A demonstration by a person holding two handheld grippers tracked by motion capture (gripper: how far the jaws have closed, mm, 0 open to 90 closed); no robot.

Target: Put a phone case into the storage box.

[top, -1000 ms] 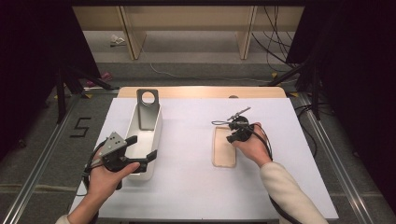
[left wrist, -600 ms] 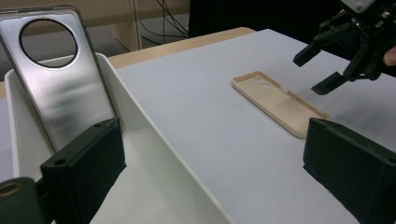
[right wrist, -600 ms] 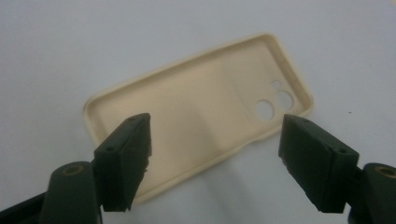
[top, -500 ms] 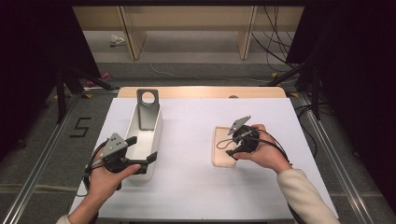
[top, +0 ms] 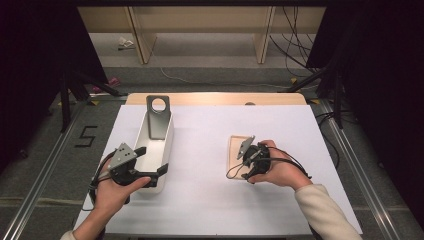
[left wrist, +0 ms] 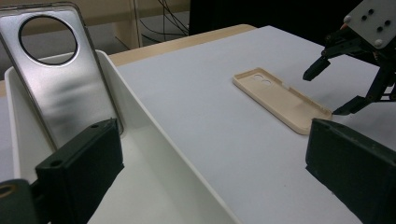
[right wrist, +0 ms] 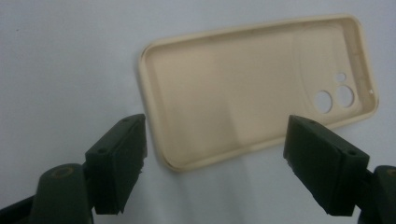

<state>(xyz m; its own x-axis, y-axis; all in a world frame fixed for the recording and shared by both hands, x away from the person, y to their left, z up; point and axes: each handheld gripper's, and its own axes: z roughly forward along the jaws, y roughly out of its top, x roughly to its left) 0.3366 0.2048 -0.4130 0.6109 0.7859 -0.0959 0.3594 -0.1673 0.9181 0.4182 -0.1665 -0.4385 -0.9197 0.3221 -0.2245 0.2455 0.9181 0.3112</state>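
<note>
Since the earlier frame, my right gripper (right wrist: 215, 163) has drawn back toward me off the beige phone case (right wrist: 252, 88), and its jaws have just been opening. They stand wide, nothing between them; the case lies flat on the white table (top: 200, 150) just ahead. My left gripper (top: 150, 162) is open, straddling the white tray (top: 167, 142) wall.

Both grippers are black, each with two blocky jaws and a trailing black cable. The left gripper (top: 152, 172) carries a grey three-cornered plate. The right sleeve (top: 325, 210) is cream.
</note>
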